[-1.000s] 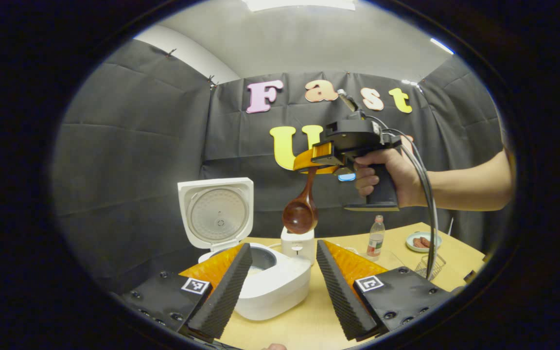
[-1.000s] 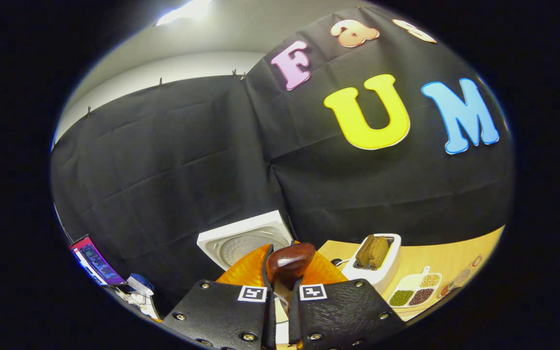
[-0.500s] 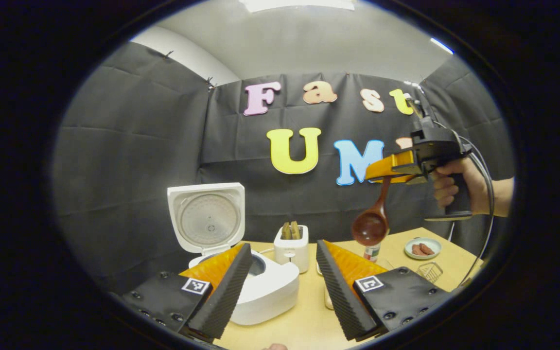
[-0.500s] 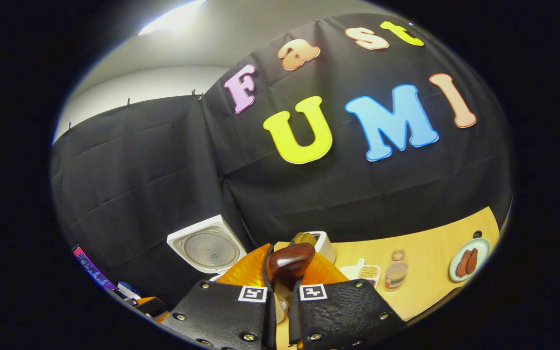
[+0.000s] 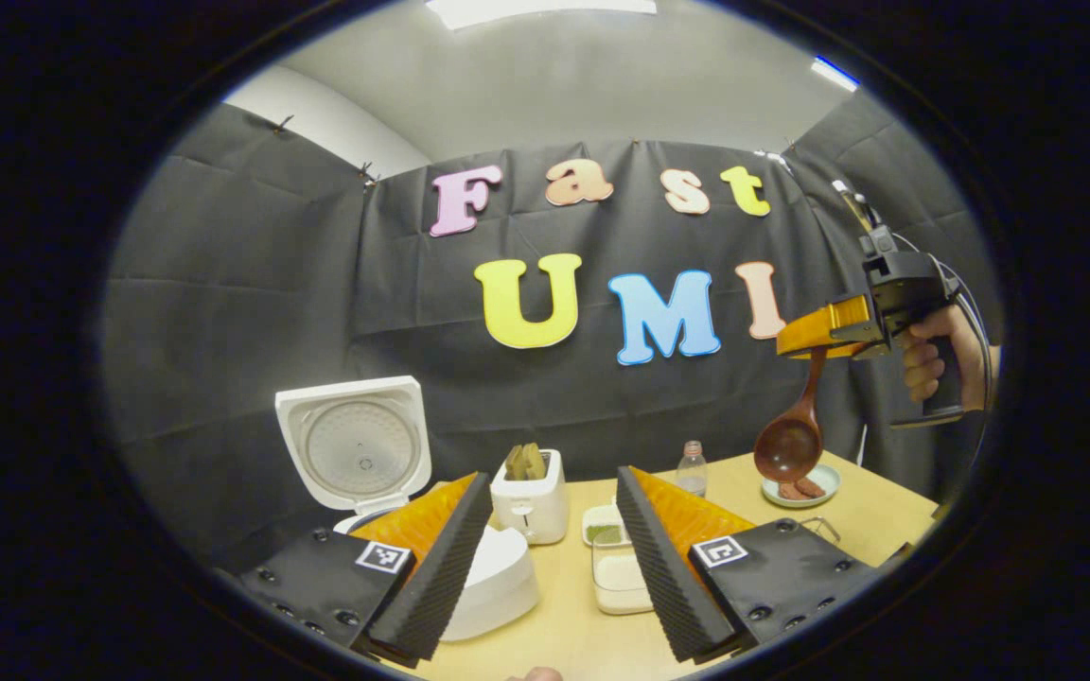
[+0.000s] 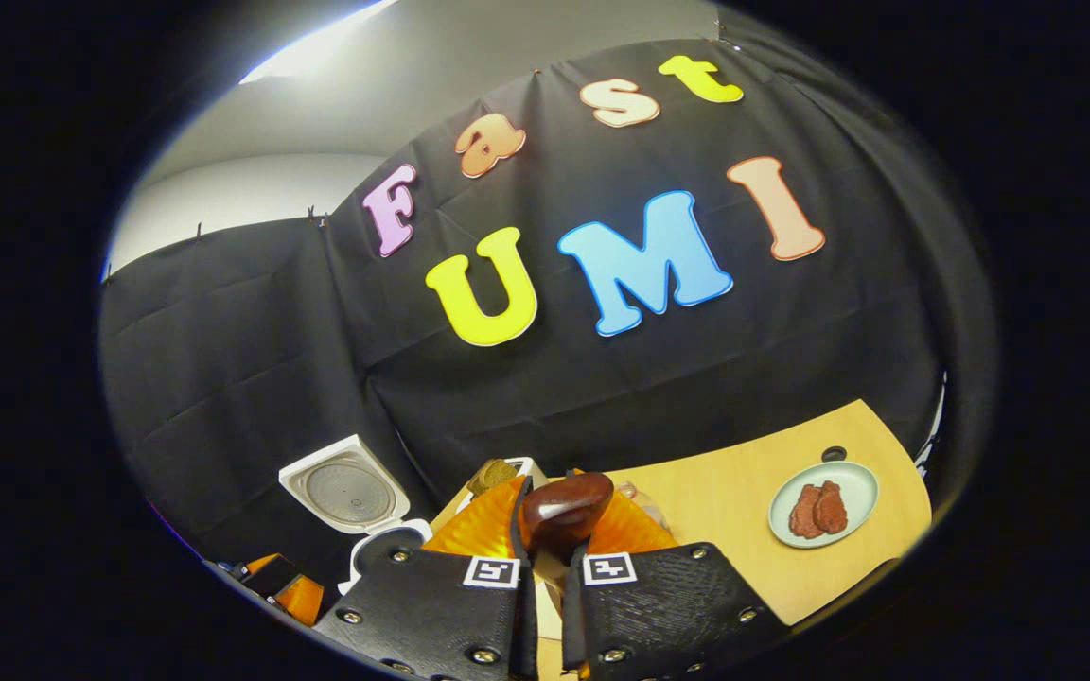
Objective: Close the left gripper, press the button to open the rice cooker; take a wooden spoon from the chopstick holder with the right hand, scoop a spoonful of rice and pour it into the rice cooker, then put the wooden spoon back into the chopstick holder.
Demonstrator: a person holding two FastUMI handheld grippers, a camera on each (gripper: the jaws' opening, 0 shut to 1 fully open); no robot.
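The white rice cooker point(image 5: 498, 582) stands at the left of the table with its lid point(image 5: 356, 445) raised; it also shows low on the left in the right gripper view as the cooker point(image 6: 346, 492). My left gripper point(image 5: 545, 567) is open, with nothing between its fingers. A clear box of white rice point(image 5: 619, 579) lies just past them. Far right, a hand holds my right gripper point(image 5: 821, 333) high above the table, shut on the handle of the wooden spoon point(image 5: 789, 445), which hangs bowl down above the plate. In the right gripper view, the spoon's bowl point(image 6: 566, 506) sticks out past my right gripper point(image 6: 545, 553).
A white toaster point(image 5: 531, 492) with bread stands behind the cooker. Beside it are a small dish of green beans point(image 5: 606, 534) and a bottle point(image 5: 692, 468). A plate of sausages point(image 6: 824, 506) sits near the right end of the wooden table point(image 6: 715, 492).
The right gripper has carried the spoon from above the cooker and toaster to the right, over the plate. The left gripper stays open; its view has swung right.
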